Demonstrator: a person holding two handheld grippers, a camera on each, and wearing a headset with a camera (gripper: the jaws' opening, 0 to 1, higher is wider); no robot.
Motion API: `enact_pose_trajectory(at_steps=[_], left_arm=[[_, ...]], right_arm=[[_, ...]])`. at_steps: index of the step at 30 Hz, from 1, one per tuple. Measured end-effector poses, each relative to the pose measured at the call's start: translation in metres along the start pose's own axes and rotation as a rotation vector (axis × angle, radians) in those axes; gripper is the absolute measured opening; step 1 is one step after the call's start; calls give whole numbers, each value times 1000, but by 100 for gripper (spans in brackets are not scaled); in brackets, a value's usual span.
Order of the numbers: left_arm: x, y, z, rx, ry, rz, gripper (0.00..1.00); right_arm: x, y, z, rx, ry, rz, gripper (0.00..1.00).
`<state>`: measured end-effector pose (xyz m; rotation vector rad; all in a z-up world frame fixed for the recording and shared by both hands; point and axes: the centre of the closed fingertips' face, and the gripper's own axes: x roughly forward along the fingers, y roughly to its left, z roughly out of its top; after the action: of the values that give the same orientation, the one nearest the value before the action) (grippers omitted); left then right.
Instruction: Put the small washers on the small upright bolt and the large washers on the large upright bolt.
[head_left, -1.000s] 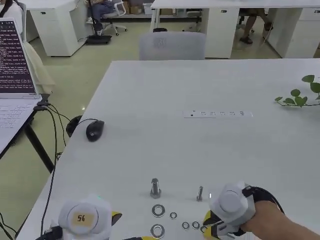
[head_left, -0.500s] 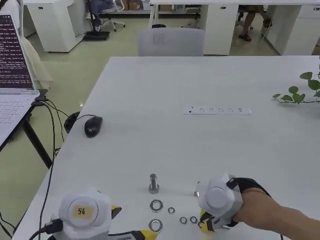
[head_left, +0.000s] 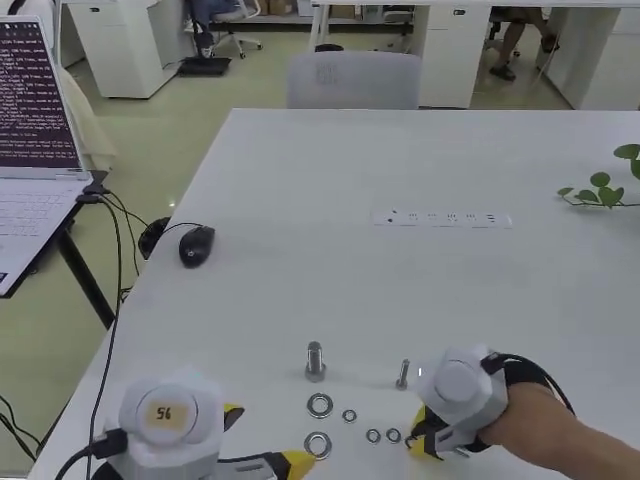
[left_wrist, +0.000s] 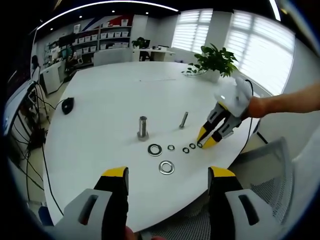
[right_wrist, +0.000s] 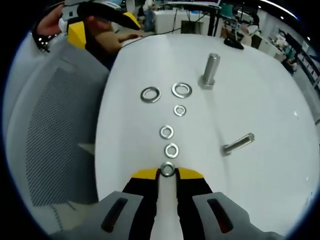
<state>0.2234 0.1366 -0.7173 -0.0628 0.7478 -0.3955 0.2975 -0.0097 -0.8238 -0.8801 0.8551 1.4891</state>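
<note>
The large upright bolt (head_left: 315, 361) and the small upright bolt (head_left: 403, 374) stand near the table's front edge. Two large washers (head_left: 320, 405) (head_left: 318, 444) lie flat in front of the large bolt. Several small washers (right_wrist: 166, 132) lie in a row leading towards my right gripper (head_left: 415, 447). My right gripper (right_wrist: 167, 175) is low on the table, shut on the small washer (right_wrist: 167, 170) at the row's end, just in front of the small bolt (right_wrist: 239, 143). My left gripper (left_wrist: 168, 172) hangs open at the front edge, short of the nearer large washer (left_wrist: 166, 167).
A black mouse (head_left: 196, 244) with its cable lies at the left. A white power strip (head_left: 442, 218) sits mid-table, a plant (head_left: 600, 192) at the right edge. A laptop (head_left: 30, 150) stands off to the left and a chair (head_left: 352, 80) at the far side.
The head camera has shifted a little. My right gripper stays low at the right end of the washer row. The left gripper holds its place.
</note>
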Motion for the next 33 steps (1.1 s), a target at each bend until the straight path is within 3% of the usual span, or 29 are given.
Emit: enact_pose_trajectory(at_steps=[9, 17, 22, 27, 33], left_arm=[[0, 0, 2, 1, -2, 1, 64], [0, 0, 3, 2, -3, -2, 64], [2, -2, 4, 3, -3, -7, 64], [4, -3, 6, 9, -4, -11, 64], [5, -2, 9, 11, -9, -12, 64]], right_arm=[[-4, -3, 2, 68, -35, -4, 14], [-24, -14, 8, 98, -67, -38, 14], [-43, -27, 12, 74, -67, -73, 14], [-66, -49, 31, 62, -94, -112, 13], [-73, -69, 46, 38, -99, -127, 13]])
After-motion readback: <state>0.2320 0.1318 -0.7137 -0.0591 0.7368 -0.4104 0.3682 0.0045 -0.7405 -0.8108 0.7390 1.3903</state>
